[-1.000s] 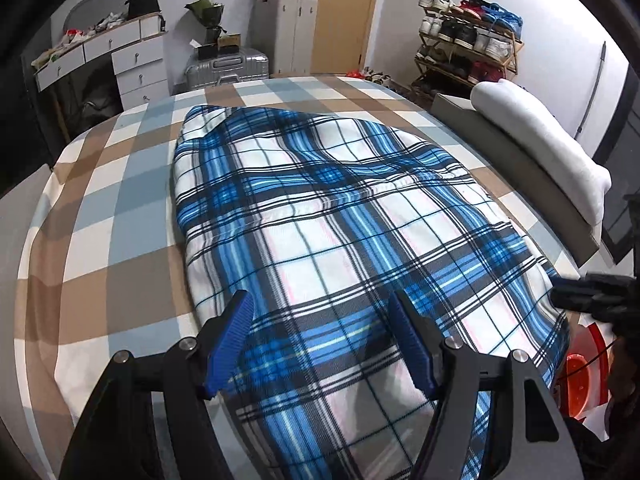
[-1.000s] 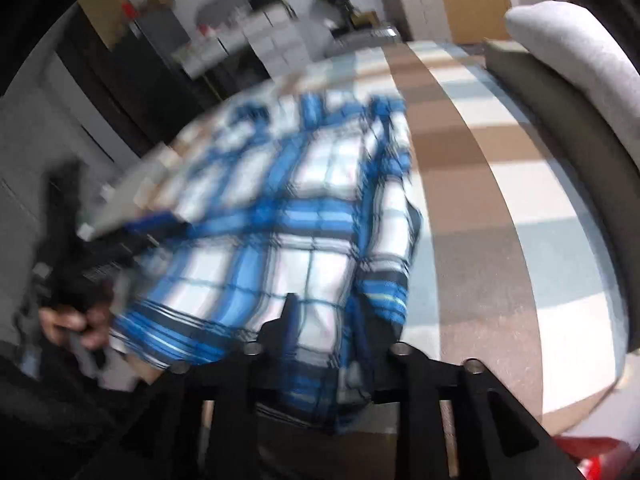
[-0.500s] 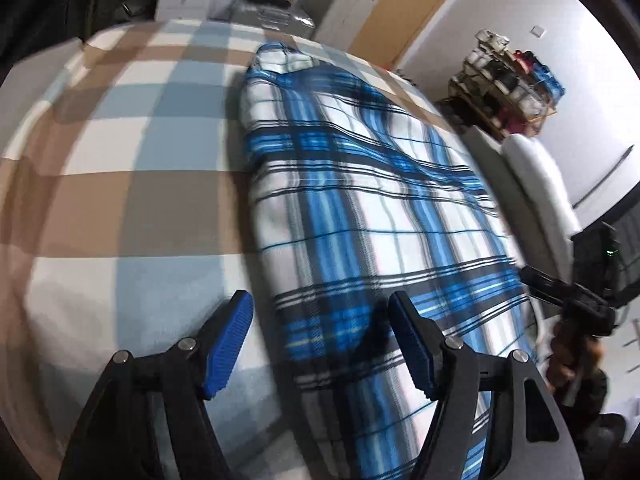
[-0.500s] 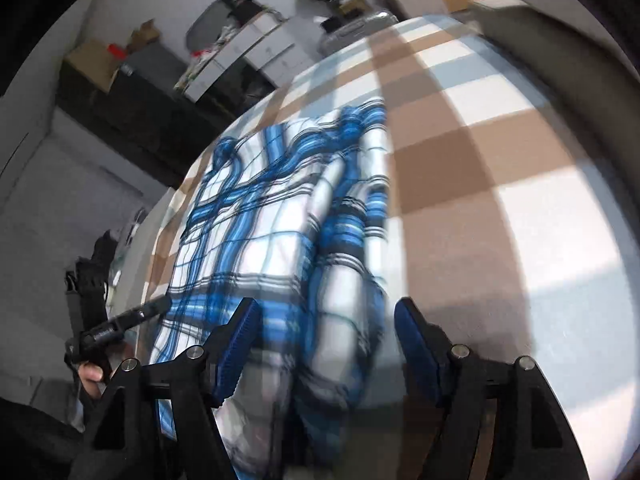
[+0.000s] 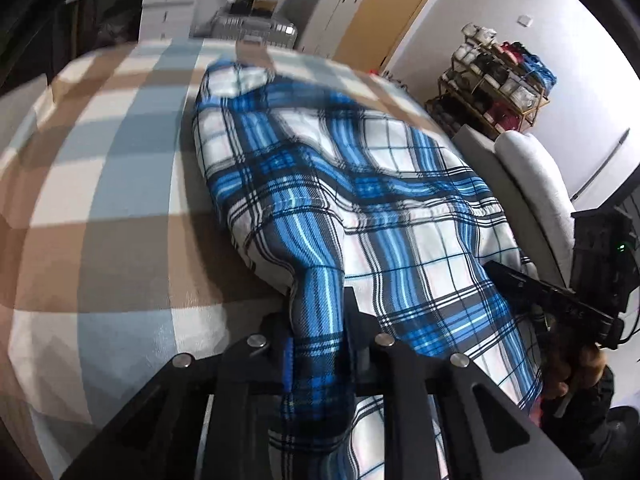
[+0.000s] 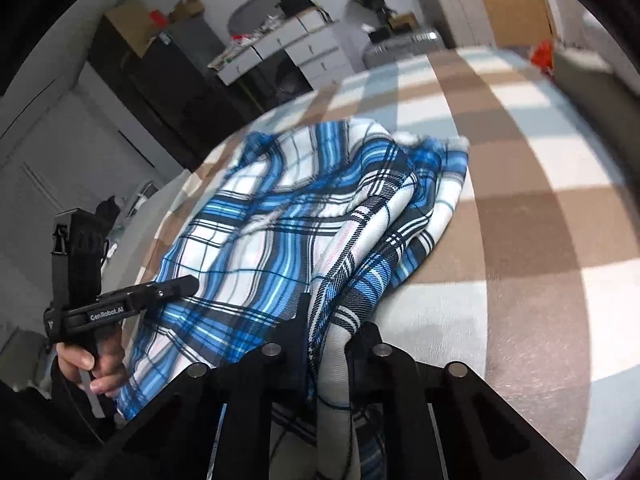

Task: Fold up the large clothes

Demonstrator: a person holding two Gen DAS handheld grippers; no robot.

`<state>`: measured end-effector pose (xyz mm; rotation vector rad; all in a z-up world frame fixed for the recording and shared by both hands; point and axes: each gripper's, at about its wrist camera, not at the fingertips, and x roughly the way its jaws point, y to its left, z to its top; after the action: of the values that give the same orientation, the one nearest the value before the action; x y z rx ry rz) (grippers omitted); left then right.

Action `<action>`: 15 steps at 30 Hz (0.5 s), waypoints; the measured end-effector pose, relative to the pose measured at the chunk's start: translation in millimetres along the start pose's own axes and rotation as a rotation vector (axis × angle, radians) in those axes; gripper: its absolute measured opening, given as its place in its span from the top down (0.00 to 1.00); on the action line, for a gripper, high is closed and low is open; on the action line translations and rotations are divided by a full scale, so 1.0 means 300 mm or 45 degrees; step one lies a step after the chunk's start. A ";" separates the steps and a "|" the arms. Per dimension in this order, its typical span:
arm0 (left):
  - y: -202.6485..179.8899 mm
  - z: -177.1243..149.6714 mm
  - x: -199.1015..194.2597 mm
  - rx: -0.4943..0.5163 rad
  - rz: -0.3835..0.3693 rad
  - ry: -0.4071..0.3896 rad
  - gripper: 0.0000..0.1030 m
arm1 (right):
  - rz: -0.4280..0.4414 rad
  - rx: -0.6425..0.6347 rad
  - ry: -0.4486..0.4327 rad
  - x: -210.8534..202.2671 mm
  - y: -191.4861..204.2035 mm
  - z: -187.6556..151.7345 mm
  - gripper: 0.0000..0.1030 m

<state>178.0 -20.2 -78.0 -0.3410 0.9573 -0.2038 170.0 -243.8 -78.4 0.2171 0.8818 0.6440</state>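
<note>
A large blue, white and black plaid garment [image 5: 360, 184] lies spread on the checked bed cover [image 5: 100, 200]. My left gripper [image 5: 318, 304] is at the garment's near left corner. Its jaws are closing and a bunched fold of plaid cloth is pinched between them. At the near right edge of the same garment [image 6: 280, 216], my right gripper [image 6: 326, 308] has its jaws closing on a gathered ridge of cloth. The left gripper's handle [image 6: 120, 304] also shows in the right wrist view, held by a hand [image 6: 92, 364].
The brown, white and pale blue bed cover [image 6: 520, 200] extends on both sides of the garment. A long grey bolster [image 5: 536, 184] runs along the bed's right side. Beyond the bed stand a shoe rack [image 5: 500, 80], a silver suitcase [image 5: 252, 30] and white drawers [image 6: 304, 40].
Both grippers went from open jaws over the garment's near corners to jaws closed on bunched cloth. Each moved in towards its edge, and the fabric now rises in folds at the fingers.
</note>
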 end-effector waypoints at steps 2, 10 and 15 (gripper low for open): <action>-0.030 0.003 -0.035 0.045 -0.003 -0.055 0.88 | 0.003 -0.037 -0.052 -0.050 0.026 0.003 0.91; -0.238 0.083 -0.152 0.231 -0.167 -0.229 0.88 | -0.041 -0.191 -0.259 -0.330 0.132 0.084 0.92; -0.412 0.217 -0.185 0.356 -0.287 -0.346 0.89 | -0.190 -0.260 -0.402 -0.563 0.113 0.182 0.93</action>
<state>198.2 -104.7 44.7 -0.2109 0.6111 -0.4801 119.4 -314.8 79.7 0.0653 0.5191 0.5382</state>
